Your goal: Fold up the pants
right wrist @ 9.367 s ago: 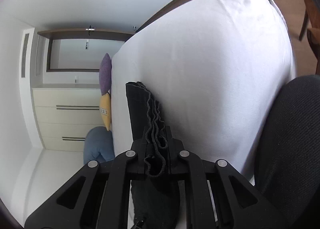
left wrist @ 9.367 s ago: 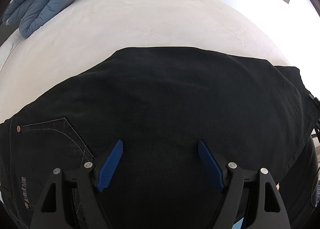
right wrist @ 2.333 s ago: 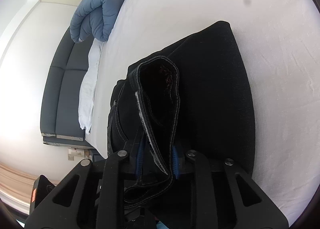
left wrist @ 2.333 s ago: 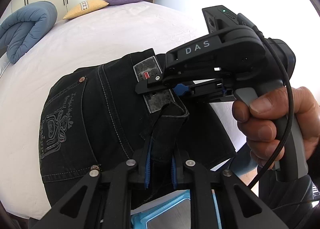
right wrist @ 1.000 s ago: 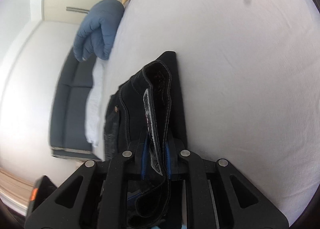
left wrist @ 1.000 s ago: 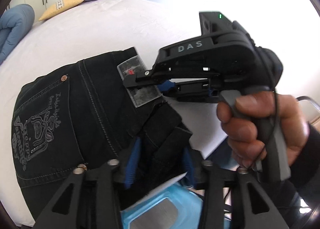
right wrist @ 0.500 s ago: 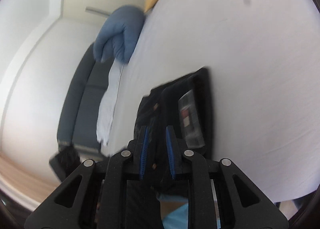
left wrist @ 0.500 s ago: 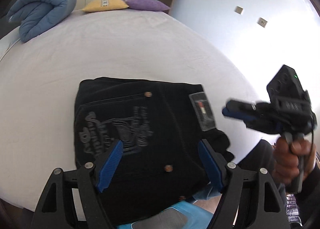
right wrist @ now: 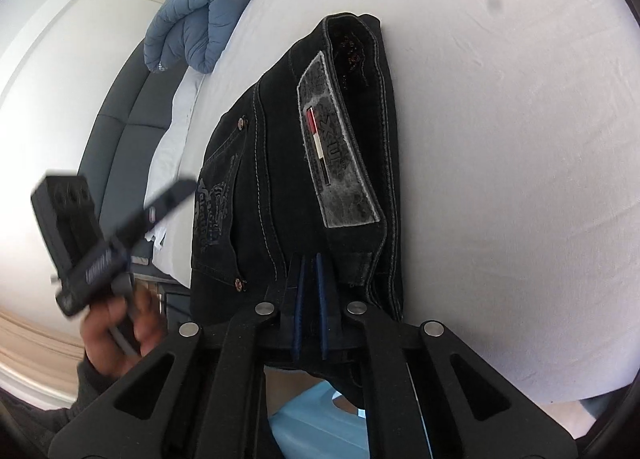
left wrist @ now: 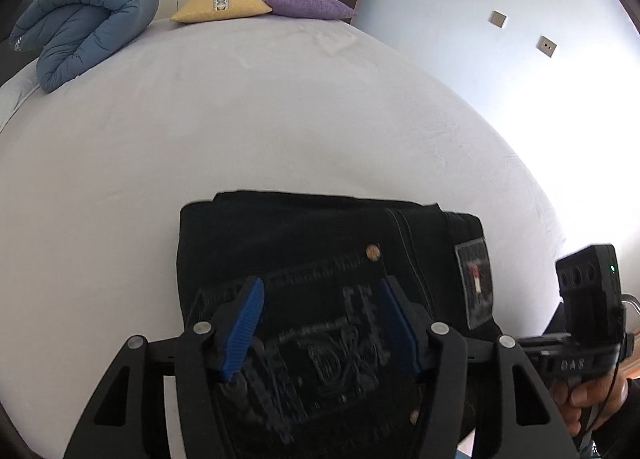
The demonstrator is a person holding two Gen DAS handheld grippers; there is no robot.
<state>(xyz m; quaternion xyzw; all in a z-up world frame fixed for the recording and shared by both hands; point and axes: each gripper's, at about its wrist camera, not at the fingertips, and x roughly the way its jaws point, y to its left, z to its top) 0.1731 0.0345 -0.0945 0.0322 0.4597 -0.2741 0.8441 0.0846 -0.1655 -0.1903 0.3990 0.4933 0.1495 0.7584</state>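
The black jeans [left wrist: 320,251] lie folded into a compact rectangle on the white bed [left wrist: 240,107], near its close edge, back pocket side up. In the left wrist view a copper rivet [left wrist: 373,252] and pale embroidery on the pocket [left wrist: 340,339] show, and a grey brand patch [left wrist: 474,283] with a small red-and-white stripe sits on the waistband at the right end of the stack. The right wrist view shows the same jeans [right wrist: 280,179] from the waistband side, with the patch [right wrist: 336,155] on top and the stitched waistband layers stacked along the fold that faces the open sheet. The left gripper [left wrist: 320,323] hovers over the pocket with its jaws spread wide, blue pads [left wrist: 244,327] apart, gripping nothing. The right gripper [right wrist: 311,287] is at the near end of the jeans with its jaws drawn narrow, only a thin gap between the blue pads [right wrist: 298,291], and no cloth visibly caught between them. Each device appears in the other's view: the right one at the lower right of the left wrist view, held in a hand [left wrist: 592,399], and the left one, blurred, at the left of the right wrist view, also held in a hand [right wrist: 116,331]. At the far end of the bed lie a rolled blue duvet [left wrist: 84,19], a yellow cushion [left wrist: 220,7] and a purple cushion [left wrist: 308,5] touching it. A dark grey sofa [right wrist: 116,131] stands beside the bed.
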